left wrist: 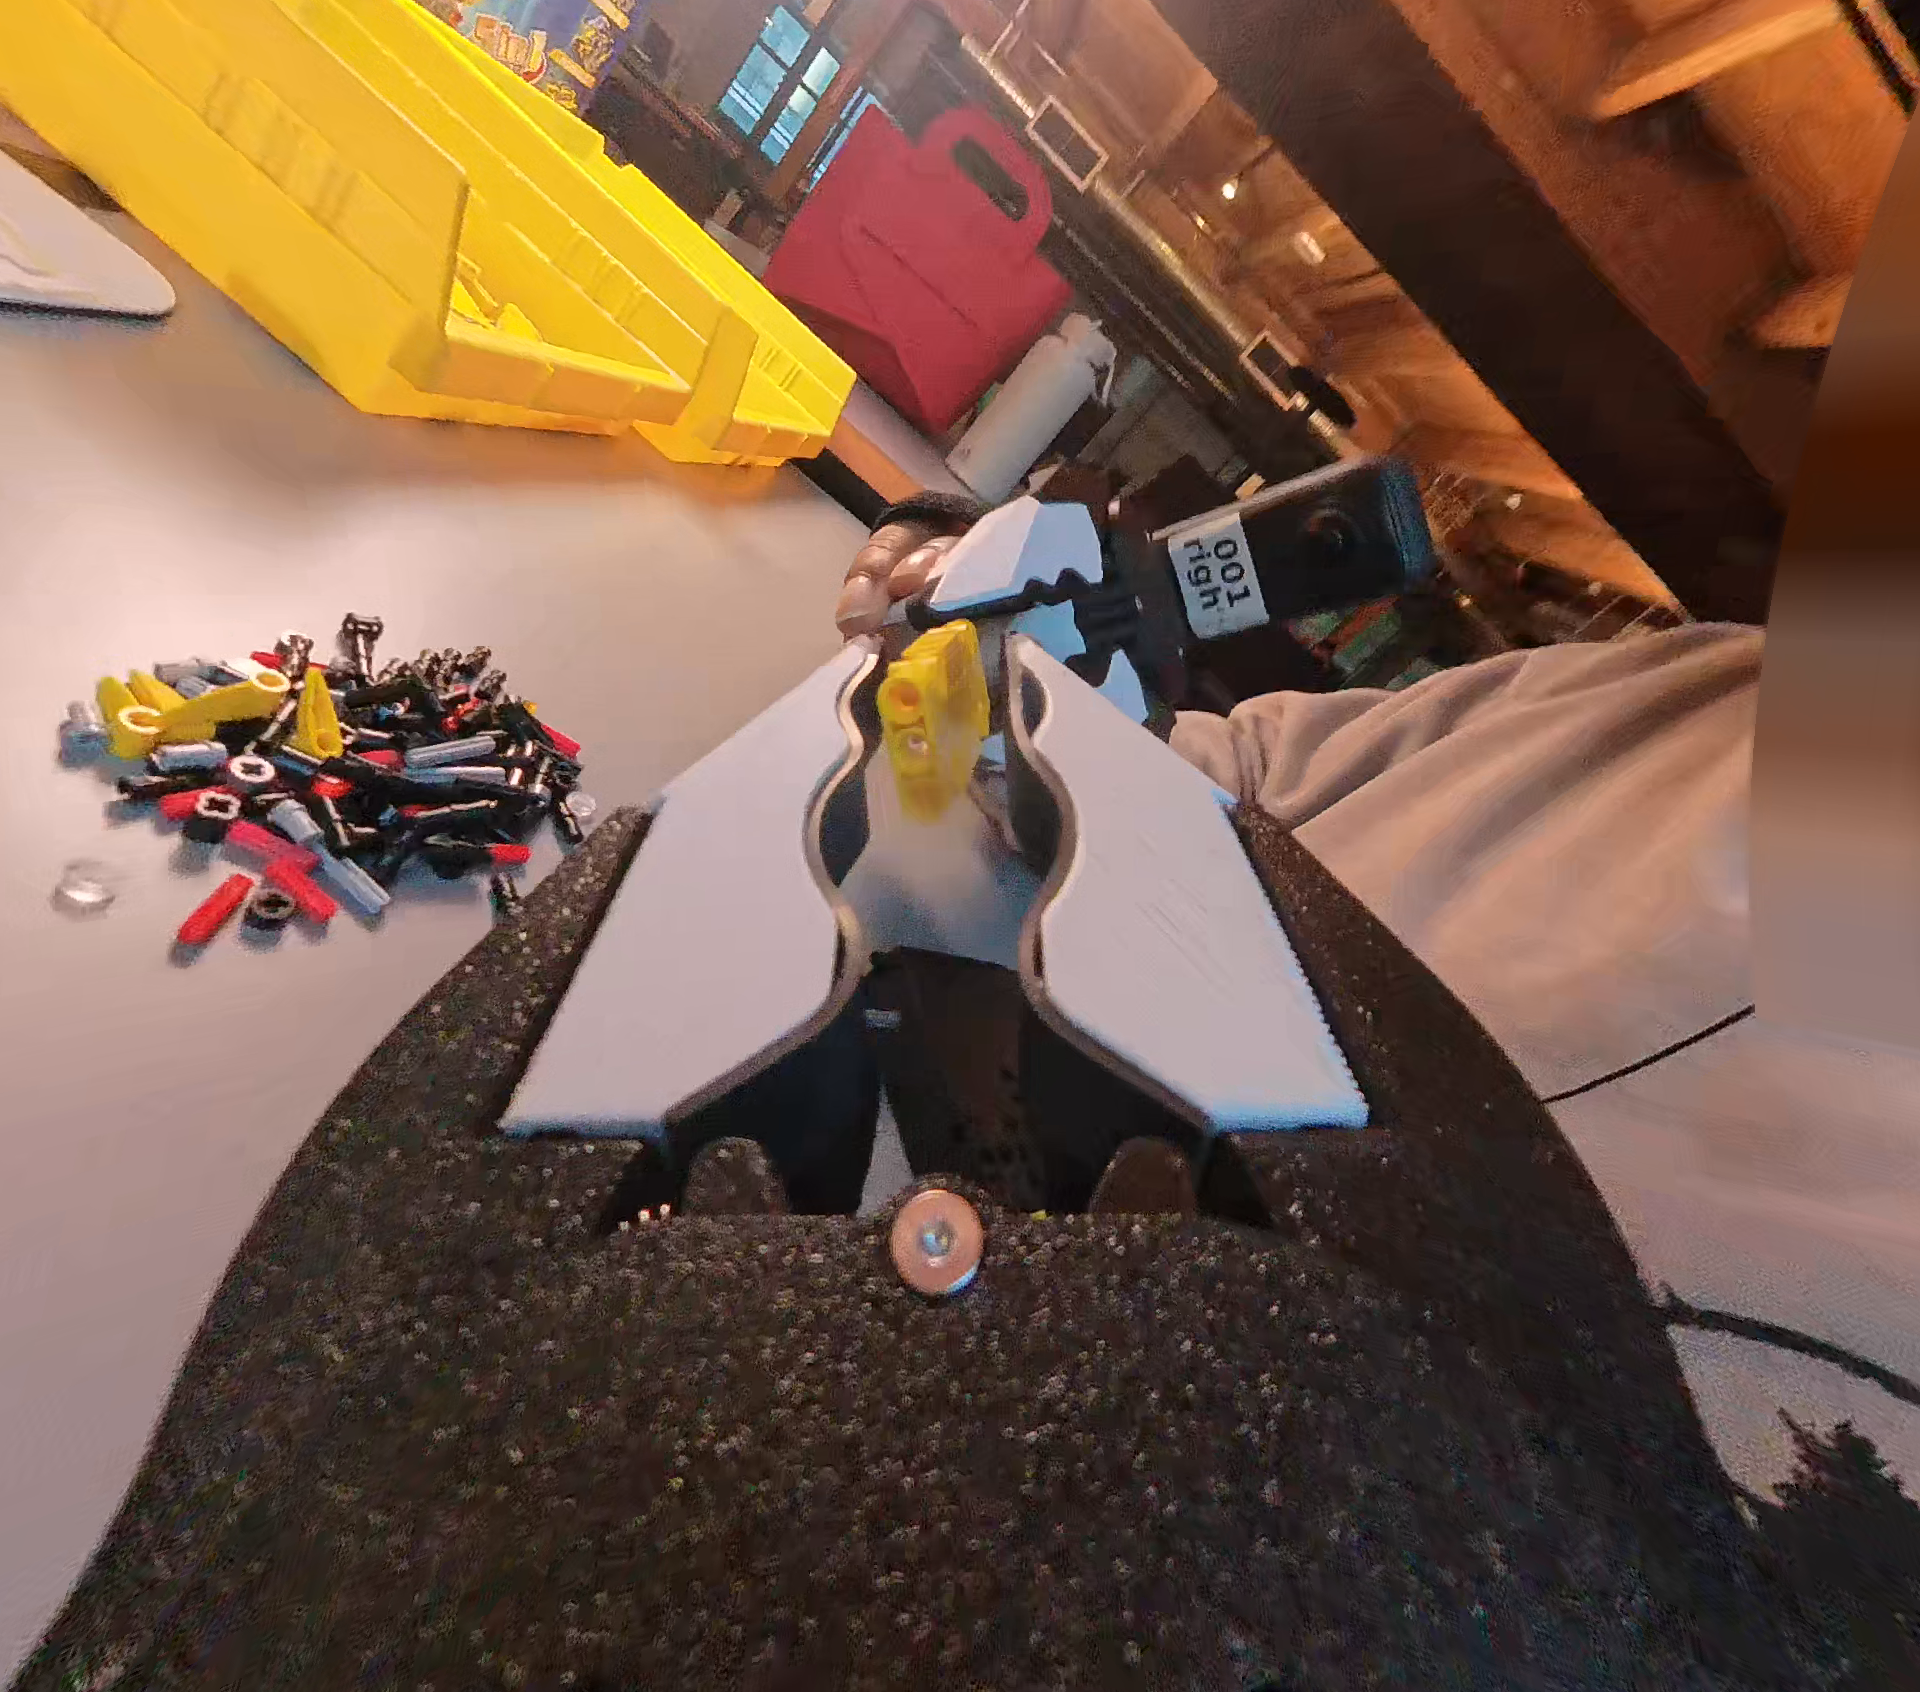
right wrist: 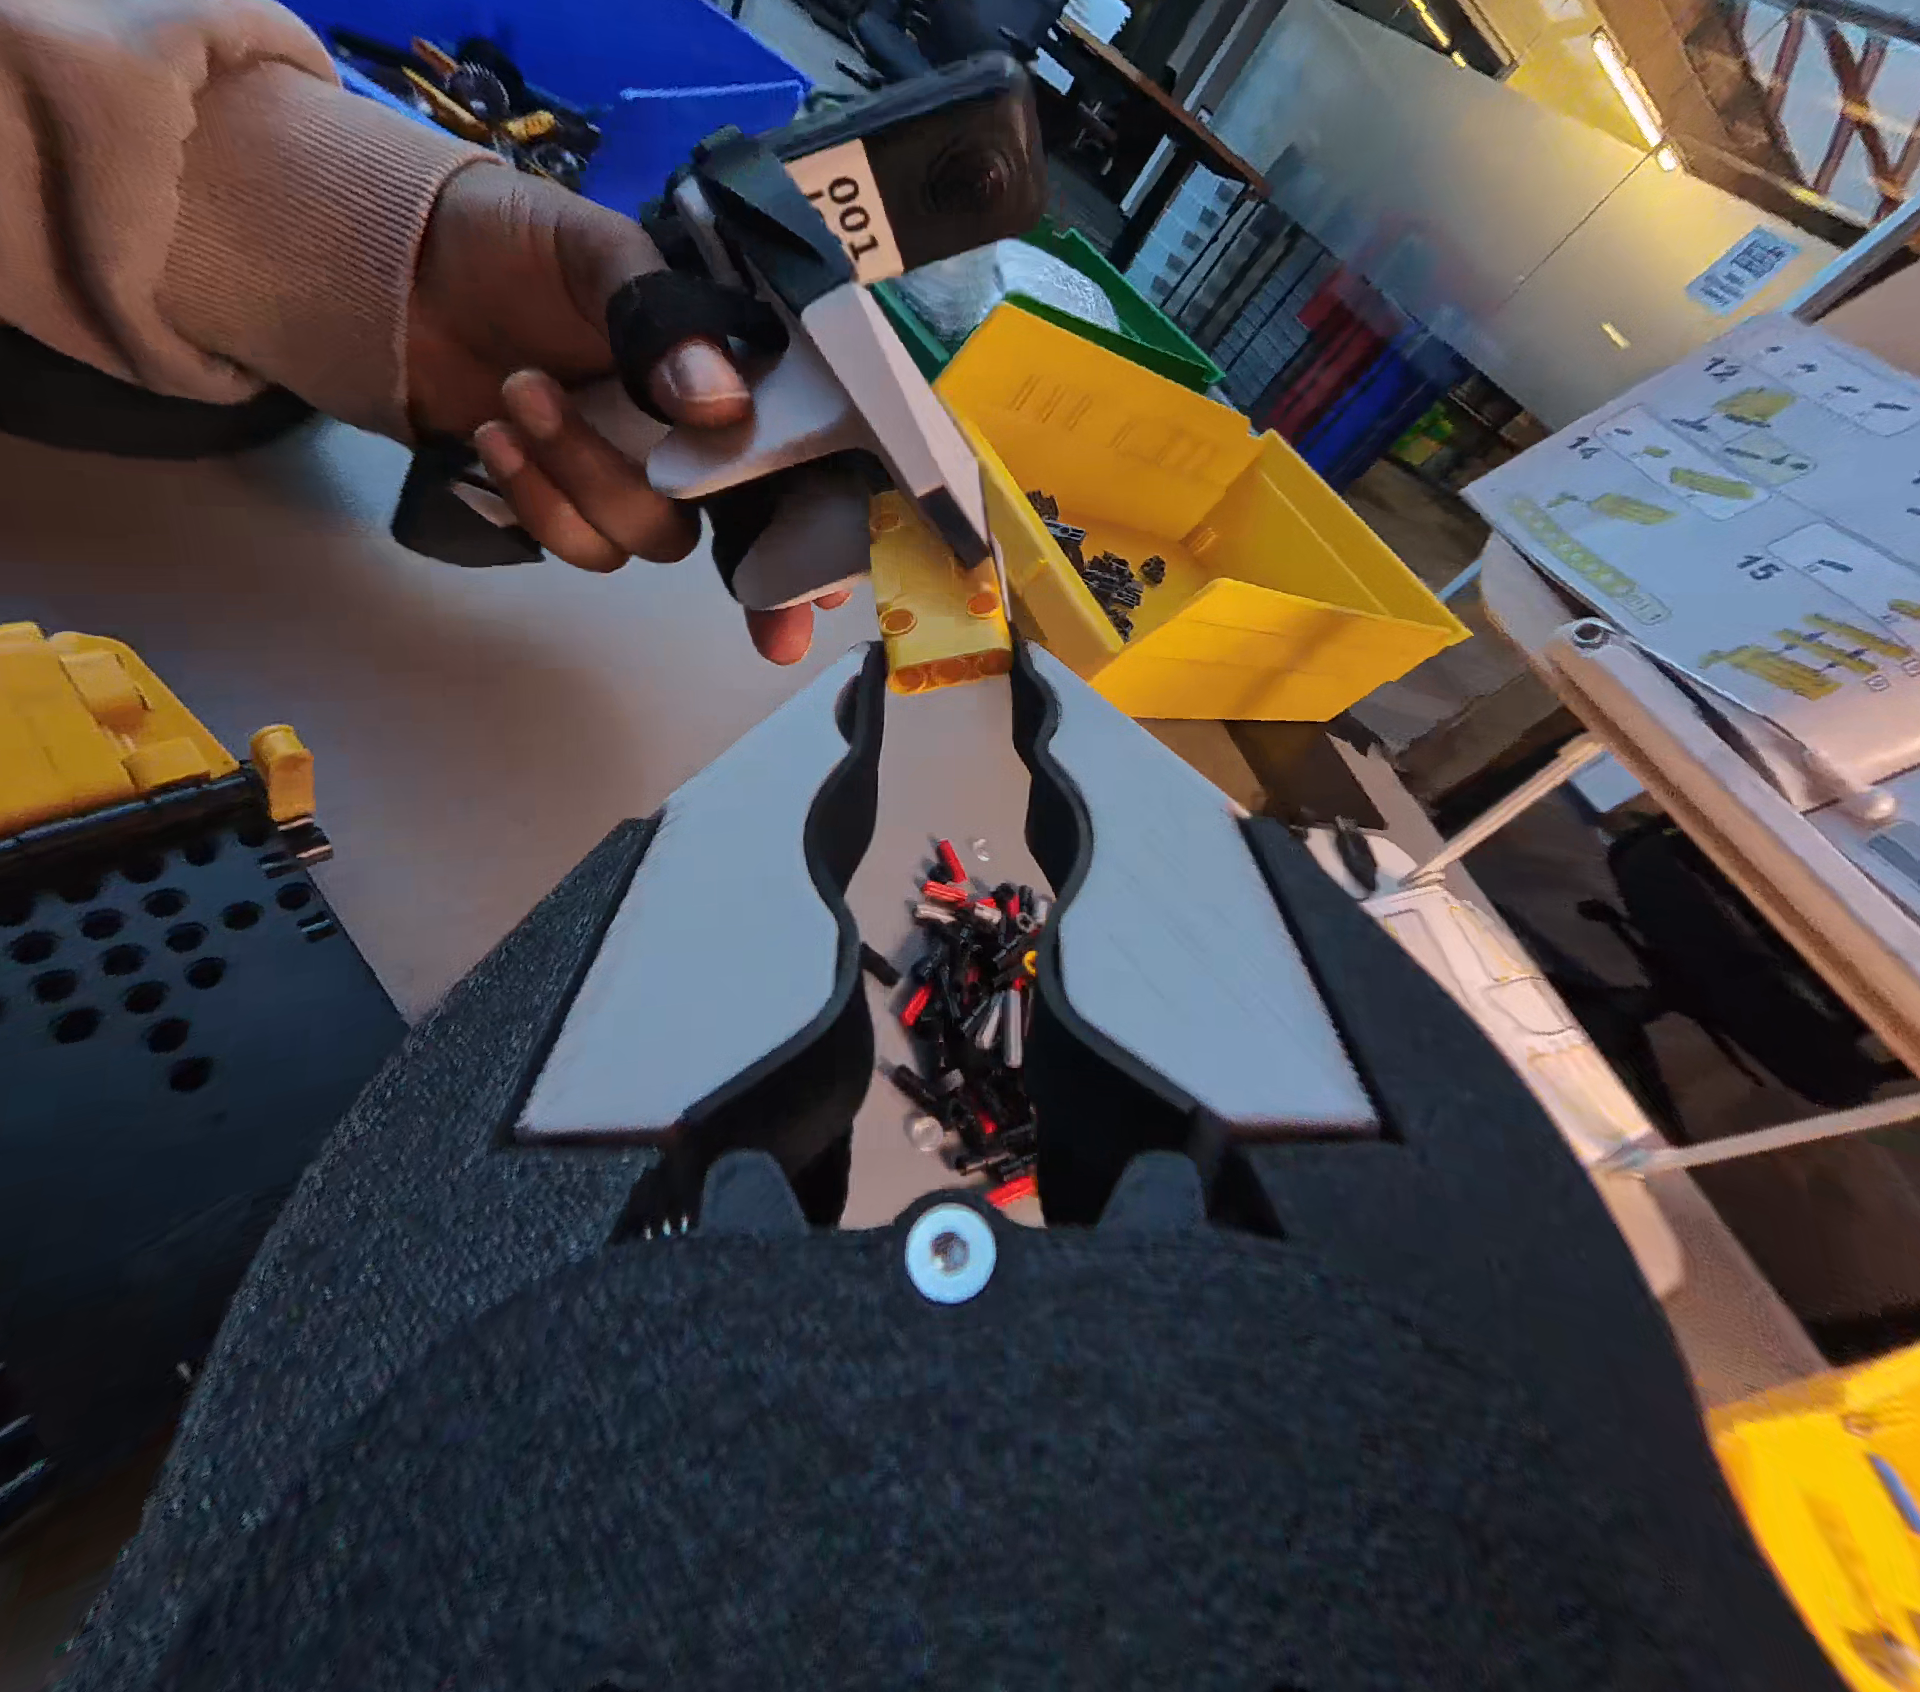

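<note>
Between both grippers one yellow brick [left wrist: 930, 733], left gripper [left wrist: 935, 666] clamping it, right gripper [right wrist: 945, 655] clamping it

I log a loose pile of small parts [left wrist: 322, 785] at 9 o'clock on the bench [left wrist: 312, 499]; stacked yellow bins [left wrist: 364, 188] at 11; instruction sheet [right wrist: 1725, 499] at 2.

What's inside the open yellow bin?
The yellow bin holds a small heap of dark little parts. Its near wall and the left gripper hide the rest.

right gripper [right wrist: 945, 666] | fingers [right wrist: 727, 894] pinch yellow brick [right wrist: 940, 624] | left gripper [right wrist: 831, 437] grips its far end
</note>
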